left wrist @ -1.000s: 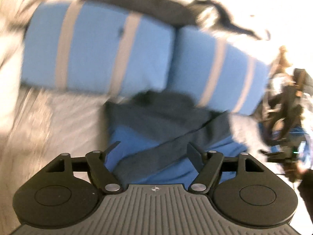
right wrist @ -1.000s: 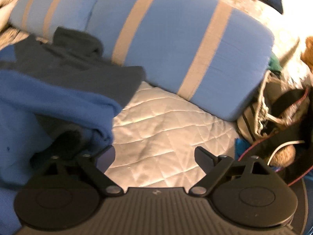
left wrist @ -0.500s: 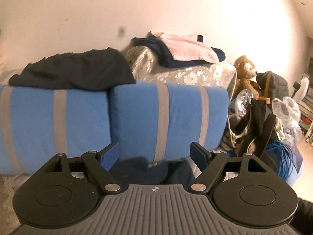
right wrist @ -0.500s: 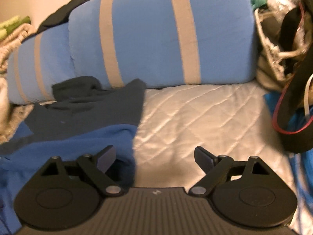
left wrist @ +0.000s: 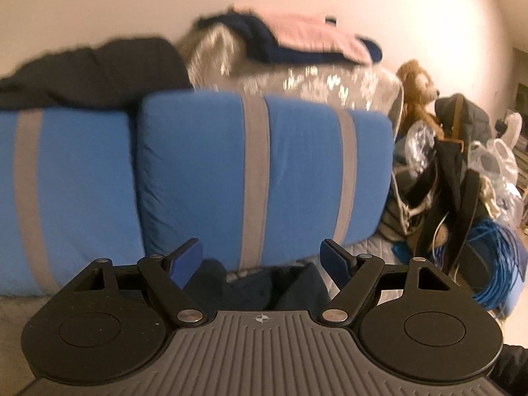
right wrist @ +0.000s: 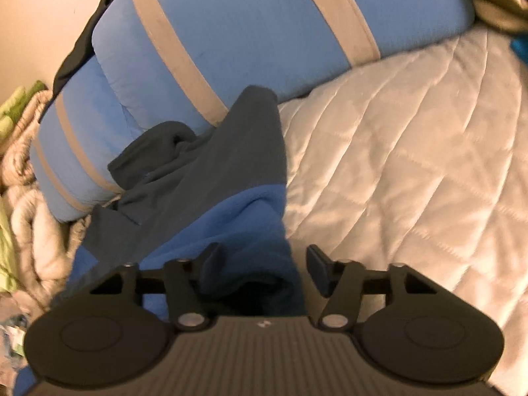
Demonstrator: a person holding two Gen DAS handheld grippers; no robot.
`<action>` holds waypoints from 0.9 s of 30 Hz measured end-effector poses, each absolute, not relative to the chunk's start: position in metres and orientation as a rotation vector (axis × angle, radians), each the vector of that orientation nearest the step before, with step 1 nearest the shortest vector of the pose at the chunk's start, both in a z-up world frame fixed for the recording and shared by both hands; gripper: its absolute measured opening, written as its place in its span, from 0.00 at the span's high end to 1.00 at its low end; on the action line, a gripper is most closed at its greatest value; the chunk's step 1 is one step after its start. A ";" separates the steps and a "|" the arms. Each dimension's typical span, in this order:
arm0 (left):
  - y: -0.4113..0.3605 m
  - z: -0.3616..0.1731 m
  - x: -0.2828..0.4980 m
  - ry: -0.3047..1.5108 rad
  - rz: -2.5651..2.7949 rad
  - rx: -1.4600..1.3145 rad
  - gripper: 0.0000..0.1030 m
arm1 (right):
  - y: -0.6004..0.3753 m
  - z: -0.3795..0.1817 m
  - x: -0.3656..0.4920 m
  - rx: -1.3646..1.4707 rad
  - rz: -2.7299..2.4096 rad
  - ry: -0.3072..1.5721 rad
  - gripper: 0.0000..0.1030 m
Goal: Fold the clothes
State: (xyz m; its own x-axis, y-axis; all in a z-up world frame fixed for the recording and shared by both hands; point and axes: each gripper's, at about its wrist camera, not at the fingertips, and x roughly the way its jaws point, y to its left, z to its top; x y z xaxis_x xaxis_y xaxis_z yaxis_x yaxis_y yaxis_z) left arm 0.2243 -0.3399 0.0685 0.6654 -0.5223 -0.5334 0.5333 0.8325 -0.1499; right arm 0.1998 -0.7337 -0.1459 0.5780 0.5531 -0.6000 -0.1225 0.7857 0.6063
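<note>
Right wrist | right gripper closing around blue garment, not clamped | striped pillow behind

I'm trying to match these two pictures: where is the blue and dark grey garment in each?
Left wrist view: only a dark bit of the garment shows, bottom centre, between the tongs.
Right wrist view: the garment lies centre-left on the quilt, running down between the tongs.
Shared landmark: the blue pillow with grey stripes.
</note>
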 end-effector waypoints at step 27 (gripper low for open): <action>-0.492 -0.108 0.376 0.974 -0.848 -0.099 0.52 | -0.730 -0.152 0.177 0.456 0.456 0.772 0.77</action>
